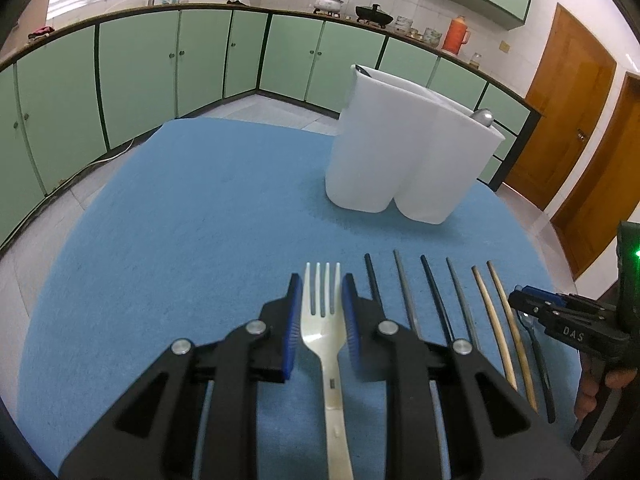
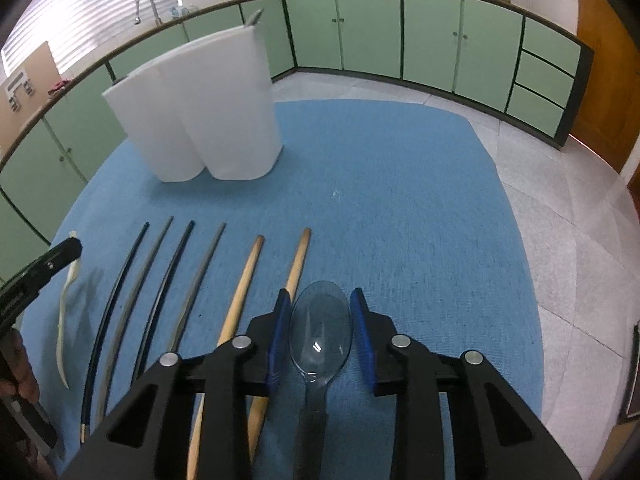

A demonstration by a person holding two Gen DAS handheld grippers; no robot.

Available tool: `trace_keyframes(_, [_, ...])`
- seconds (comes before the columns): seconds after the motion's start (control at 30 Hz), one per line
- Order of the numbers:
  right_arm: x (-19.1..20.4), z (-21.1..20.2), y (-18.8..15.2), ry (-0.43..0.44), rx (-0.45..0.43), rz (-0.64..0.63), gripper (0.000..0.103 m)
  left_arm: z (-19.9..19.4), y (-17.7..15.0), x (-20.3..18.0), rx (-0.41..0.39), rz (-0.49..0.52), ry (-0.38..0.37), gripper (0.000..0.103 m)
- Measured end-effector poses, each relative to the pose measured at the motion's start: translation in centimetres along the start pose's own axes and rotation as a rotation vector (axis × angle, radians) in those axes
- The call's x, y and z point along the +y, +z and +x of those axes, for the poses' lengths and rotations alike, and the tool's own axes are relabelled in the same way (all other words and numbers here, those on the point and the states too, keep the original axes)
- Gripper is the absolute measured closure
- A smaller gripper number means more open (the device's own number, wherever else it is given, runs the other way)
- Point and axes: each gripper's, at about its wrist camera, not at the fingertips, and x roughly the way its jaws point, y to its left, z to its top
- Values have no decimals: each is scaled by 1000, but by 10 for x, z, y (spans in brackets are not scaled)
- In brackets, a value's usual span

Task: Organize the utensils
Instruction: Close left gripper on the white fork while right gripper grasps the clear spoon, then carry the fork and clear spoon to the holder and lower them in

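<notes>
Blue felt covers the tabletop (image 1: 180,240), and on it, largest of all, stands a white utensil holder (image 1: 404,152) at about one o'clock from our left hand-held gripper (image 1: 322,296), its compartments open upward, we judge, to take utensils sorted by kind.

Six chopsticks (image 2: 188,280) lie side by side in matched pairs, black, grey and wooden, fanned between the two grippers, probably laid out so each can be picked singly.

Our left hand-held gripper has its blue pads narrowed about the neck of a cream plastic fork (image 1: 323,320); whether they press it we cannot tell. Our right hand-held gripper (image 2: 320,328) straddles the bowl of a clear plastic spoon (image 2: 320,336), jaws partly closed and apparently not yet gripping.

From the left view we see a metal utensil tip in the holder's right compartment; the right view shows the fork from the side at nine o'clock, lifted clear of the felt with its shadow beneath.
</notes>
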Motion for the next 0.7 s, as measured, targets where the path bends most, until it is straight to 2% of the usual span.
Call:
trace_keyframes(0.17, [-10,-20,-3,25,-62,52,73,-6,1,2,-23,-1,-4,84])
trace_keyframes(0.43, [-21,-76,2,100,-265,89,73,-37,10,-2,-152,13,-34,84])
trace_keyframes(0.7, [-21,-112,11,112,-391,88,73,-69,22,-12,-273,30,-69,85])
